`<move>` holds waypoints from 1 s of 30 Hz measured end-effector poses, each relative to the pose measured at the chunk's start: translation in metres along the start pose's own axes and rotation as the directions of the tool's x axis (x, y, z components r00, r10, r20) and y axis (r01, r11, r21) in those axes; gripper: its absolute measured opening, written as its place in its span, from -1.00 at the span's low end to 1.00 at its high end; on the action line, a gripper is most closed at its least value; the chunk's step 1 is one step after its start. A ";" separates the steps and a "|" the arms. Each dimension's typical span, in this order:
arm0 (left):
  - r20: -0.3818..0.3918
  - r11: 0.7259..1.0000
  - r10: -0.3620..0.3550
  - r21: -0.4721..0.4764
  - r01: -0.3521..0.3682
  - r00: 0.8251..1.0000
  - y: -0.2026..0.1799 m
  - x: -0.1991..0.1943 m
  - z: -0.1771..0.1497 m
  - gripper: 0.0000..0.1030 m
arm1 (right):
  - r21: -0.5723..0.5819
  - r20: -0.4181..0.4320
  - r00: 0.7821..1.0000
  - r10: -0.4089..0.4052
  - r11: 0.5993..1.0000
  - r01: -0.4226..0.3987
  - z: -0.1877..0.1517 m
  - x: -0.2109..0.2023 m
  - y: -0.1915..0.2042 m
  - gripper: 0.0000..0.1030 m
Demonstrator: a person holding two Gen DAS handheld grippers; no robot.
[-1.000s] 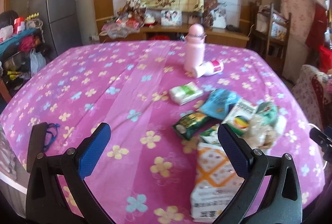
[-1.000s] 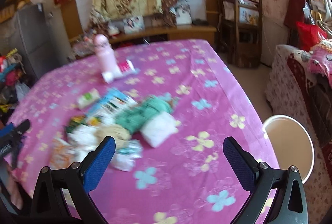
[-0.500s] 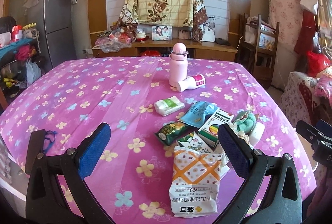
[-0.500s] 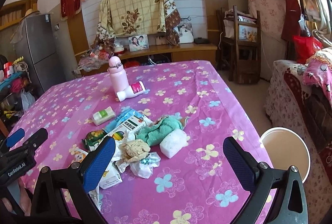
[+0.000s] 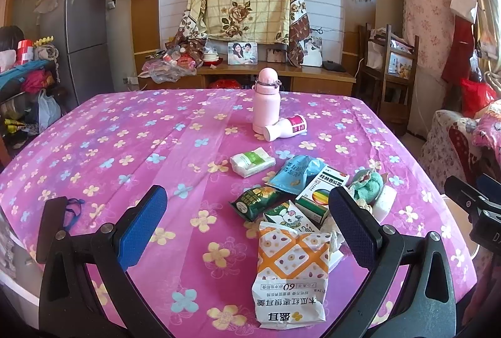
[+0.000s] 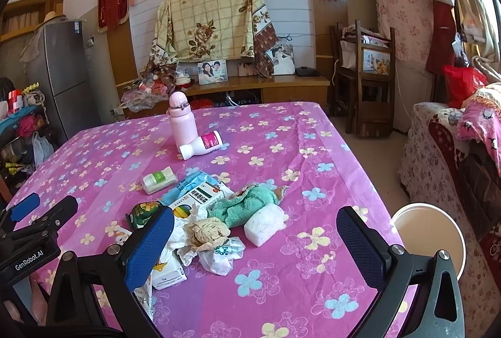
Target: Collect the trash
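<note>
Several light, crinkly wrappers [image 5: 289, 269] and crumpled tissue [image 6: 208, 233] sit piled near the desk [image 6: 281, 300] front edge, soft and easy to pinch at a loose edge, both left gripper [image 5: 247, 227] and right gripper [image 6: 255, 244] fingers apart, empty.

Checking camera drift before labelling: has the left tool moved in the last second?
Yes. The left tool has pulled back and tilted up: the pink bottle sits farther off, and more of the wall shows above.
</note>
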State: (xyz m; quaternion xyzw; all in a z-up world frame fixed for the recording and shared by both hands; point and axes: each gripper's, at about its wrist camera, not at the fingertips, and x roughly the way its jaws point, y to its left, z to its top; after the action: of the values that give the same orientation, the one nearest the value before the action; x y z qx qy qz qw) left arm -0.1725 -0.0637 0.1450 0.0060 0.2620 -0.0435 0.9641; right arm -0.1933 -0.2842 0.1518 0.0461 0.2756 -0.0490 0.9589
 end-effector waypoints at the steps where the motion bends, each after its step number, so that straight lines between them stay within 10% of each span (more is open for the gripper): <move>1: 0.002 1.000 -0.001 -0.001 0.001 1.000 0.000 0.000 0.000 0.99 | -0.002 0.003 1.000 -0.001 1.000 0.001 0.000 -0.001 0.000 1.00; 30: 0.012 1.000 -0.007 -0.007 0.007 1.000 0.000 -0.004 0.002 0.99 | -0.006 0.013 1.000 -0.010 1.000 0.010 0.004 -0.001 0.002 1.00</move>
State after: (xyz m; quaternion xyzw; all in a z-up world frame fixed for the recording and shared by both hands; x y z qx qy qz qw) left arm -0.1753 -0.0637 0.1490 0.0014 0.2566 -0.0458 0.9654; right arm -0.1914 -0.2825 0.1559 0.0415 0.2700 -0.0531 0.9605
